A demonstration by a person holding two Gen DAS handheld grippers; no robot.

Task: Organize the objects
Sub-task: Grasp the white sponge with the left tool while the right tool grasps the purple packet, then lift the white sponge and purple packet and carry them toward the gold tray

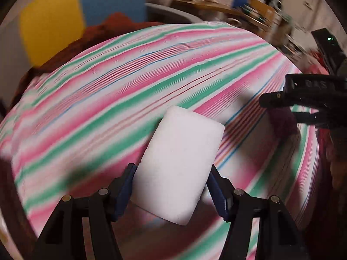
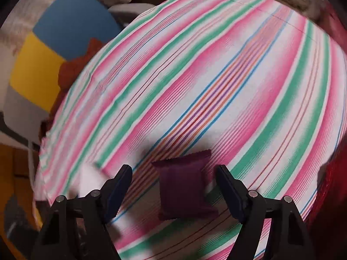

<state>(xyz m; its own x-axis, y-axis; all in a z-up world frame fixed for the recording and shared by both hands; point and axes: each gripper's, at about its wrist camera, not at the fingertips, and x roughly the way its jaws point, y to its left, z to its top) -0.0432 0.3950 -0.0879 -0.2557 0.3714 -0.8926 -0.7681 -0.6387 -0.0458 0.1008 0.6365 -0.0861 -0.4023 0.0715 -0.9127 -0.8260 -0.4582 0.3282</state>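
We count one white block, one purple pouch, one striped cloth under both. Two grippers: left, right. One rust-coloured fabric heap at the far edge. Clutter behind is too blurred to count, perhaps several boxes.
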